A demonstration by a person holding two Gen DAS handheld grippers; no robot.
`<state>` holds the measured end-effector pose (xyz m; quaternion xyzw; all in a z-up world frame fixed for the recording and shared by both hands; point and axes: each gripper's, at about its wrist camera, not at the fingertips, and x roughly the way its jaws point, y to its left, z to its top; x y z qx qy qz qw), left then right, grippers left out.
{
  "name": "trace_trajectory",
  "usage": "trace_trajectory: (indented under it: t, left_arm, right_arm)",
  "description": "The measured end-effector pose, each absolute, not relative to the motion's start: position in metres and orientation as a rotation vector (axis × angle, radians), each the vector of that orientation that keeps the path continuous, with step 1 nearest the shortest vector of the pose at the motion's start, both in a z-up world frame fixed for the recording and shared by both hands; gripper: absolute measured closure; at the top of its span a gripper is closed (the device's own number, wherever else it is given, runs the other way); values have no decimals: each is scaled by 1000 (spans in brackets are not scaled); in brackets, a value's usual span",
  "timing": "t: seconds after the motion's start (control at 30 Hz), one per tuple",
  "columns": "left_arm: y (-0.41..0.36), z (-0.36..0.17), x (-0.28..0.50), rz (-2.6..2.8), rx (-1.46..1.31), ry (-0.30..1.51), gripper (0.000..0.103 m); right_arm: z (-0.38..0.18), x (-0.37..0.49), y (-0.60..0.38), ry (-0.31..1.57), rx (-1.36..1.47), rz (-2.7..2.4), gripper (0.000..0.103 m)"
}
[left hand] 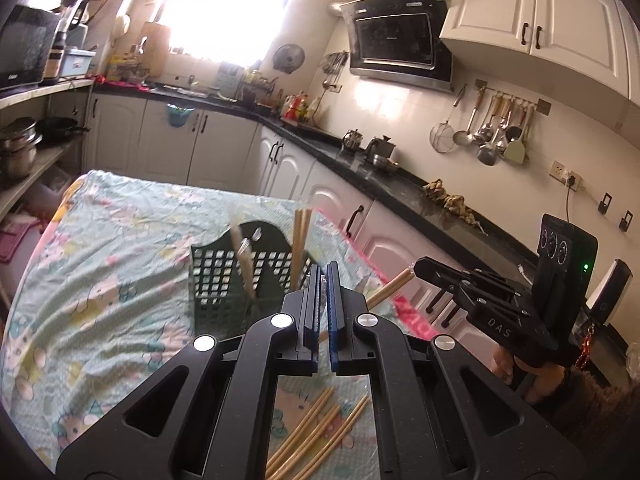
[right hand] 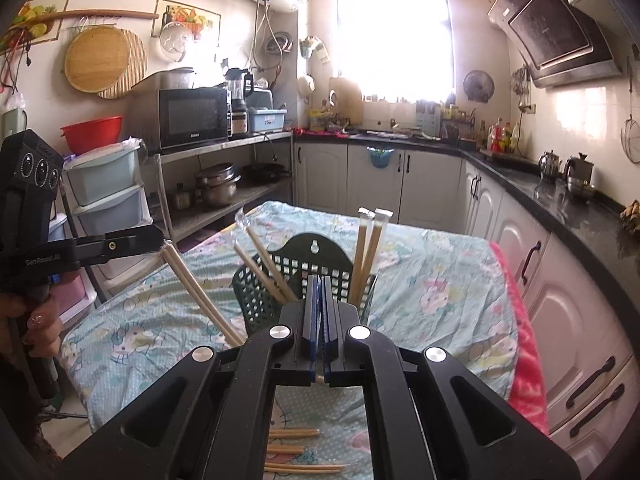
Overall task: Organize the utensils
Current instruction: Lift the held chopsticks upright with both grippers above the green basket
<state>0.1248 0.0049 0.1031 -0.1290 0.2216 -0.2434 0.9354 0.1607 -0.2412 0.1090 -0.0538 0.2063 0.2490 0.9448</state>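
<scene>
A dark green mesh basket (left hand: 224, 280) (right hand: 316, 256) stands on the table with chopsticks (left hand: 300, 236) (right hand: 368, 248) upright in its right part and more leaning chopsticks (right hand: 264, 260) in its left part. Hovering just before the basket, my left gripper (left hand: 322, 274) (right hand: 158, 240) is shut on a pair of chopsticks (right hand: 200, 296) that hangs slanting down. My right gripper (right hand: 320, 280) (left hand: 418, 268) is shut on another pair of chopsticks (left hand: 390, 292), above the table's right edge. Several loose chopsticks (left hand: 316, 432) (right hand: 296, 450) lie on the cloth below both grippers.
A light blue patterned cloth (left hand: 120, 280) (right hand: 440, 280) covers the table, with a pink towel (right hand: 524, 360) at its right edge. White cabinets under a black counter (left hand: 400, 188) run along the right. A shelf with pots (right hand: 220, 188) and plastic drawers (right hand: 108, 200) stand left. A person's hand (right hand: 36, 320) holds the left gripper.
</scene>
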Motion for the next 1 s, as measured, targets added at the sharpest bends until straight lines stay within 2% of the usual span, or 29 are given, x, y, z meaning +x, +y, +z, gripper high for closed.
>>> trace_trajectory:
  t: [0.6,1.0]
  left_arm:
    - [-7,189,140,-534,-203,260,102]
    - [-4,223,163,-499,-195,201,102]
  right_arm:
    - [182,157,-246,242,-128,491,101]
    - [218,169,-246,156,-141,478,101]
